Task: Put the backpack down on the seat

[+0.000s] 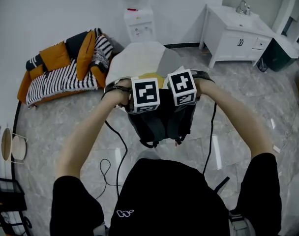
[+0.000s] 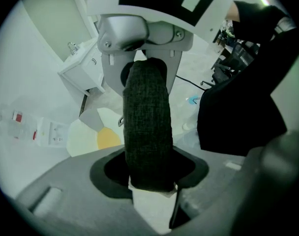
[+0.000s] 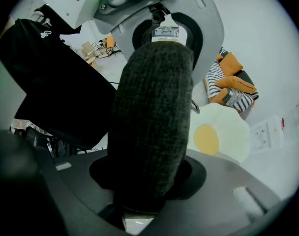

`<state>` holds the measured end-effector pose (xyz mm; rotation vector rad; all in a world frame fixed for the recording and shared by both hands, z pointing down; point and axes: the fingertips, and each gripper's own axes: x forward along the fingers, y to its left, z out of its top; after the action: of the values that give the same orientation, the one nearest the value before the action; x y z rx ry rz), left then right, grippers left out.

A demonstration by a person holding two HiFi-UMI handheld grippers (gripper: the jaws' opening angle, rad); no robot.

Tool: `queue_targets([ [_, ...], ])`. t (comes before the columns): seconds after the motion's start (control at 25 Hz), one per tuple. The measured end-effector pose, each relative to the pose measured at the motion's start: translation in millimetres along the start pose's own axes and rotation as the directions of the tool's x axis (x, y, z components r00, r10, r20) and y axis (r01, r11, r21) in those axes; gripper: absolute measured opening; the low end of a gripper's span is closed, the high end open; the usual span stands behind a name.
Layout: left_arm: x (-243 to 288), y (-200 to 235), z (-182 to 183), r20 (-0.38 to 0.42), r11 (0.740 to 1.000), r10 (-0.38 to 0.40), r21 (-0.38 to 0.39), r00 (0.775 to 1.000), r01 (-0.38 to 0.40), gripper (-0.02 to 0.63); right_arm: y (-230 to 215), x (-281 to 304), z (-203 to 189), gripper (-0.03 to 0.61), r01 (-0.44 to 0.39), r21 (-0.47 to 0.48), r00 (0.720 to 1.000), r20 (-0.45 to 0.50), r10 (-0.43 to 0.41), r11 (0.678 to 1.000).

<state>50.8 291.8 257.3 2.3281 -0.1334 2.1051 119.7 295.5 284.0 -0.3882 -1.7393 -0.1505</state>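
Tiled room, striped sofa (image 1: pixel 61 75) behind. Backpack (image 1: pixel 162 124) hanging near egg-print seat (image 1: pixel 139 58), padded straps (image 2: pixel 147 127) clamped by left hand-held gripper (image 2: pixel 149 183) and right hand-held gripper (image 3: pixel 139 200). Probably soft, saggy; straps safest hold.

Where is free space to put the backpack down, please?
The egg-shaped seat beyond the backpack is bare. The floor between it and the white cabinet is open too. The sofa is crowded with pillows.
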Motion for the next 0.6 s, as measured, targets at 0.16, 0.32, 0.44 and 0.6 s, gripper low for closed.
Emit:
queue_targets([
  [0.16, 13, 74, -38, -0.018, 1.000, -0.014, -0.008, 1.000, 0.014, 0.206, -83, 5, 12, 0.195, -0.008, -0.011, 1.000, -0.006, 0.008, 1.000],
  [0.32, 27, 147, -78, -0.033, 0.999, -0.017, 0.030, 0.999, 0.018, 0.206, -162, 13, 27, 0.195, -0.007, 0.003, 1.000, -0.008, 0.007, 1.000],
  [0.44, 38, 187, -95, 0.001, 0.997, -0.014, 0.071, 1.000, 0.014, 0.206, -206, 21, 39, 0.195, -0.006, 0.032, 1.000, -0.001, 0.006, 0.999],
  [0.6, 37, 246, -113, 0.034, 0.998, -0.019, 0.067, 0.999, 0.017, 0.206, -265, 11, 42, 0.195, -0.020, 0.057, 0.999, -0.034, 0.022, 0.998],
])
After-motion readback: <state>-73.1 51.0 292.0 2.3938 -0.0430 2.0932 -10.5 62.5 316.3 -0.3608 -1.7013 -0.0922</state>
